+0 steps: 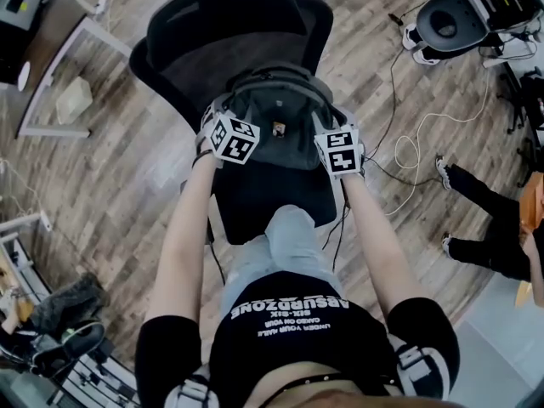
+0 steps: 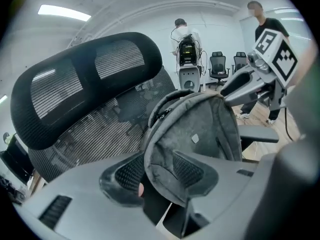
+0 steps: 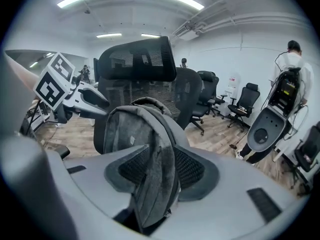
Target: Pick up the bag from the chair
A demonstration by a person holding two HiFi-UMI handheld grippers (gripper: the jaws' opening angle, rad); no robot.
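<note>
Bag (image 1: 276,126) stood upright on the chair (image 1: 225,32) seat, leaning against the backrest. Left gripper (image 2: 161,171) and right gripper (image 3: 162,169) each had their fingers (image 2: 131,173) clenched on one side edge of it. Grasp made; lift off the seat judged not yet done.

Bag (image 1: 276,126) before chair backrest (image 1: 221,32), above seat (image 1: 255,198)

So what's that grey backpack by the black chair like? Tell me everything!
The grey fabric backpack looks soft and felt-like, with a rounded top, a carry handle, a zip along its edge and a small pale label on the front. It stands upright in front of the black mesh office chair back. The left gripper pinches one side edge, and the right gripper pinches the other.
</note>
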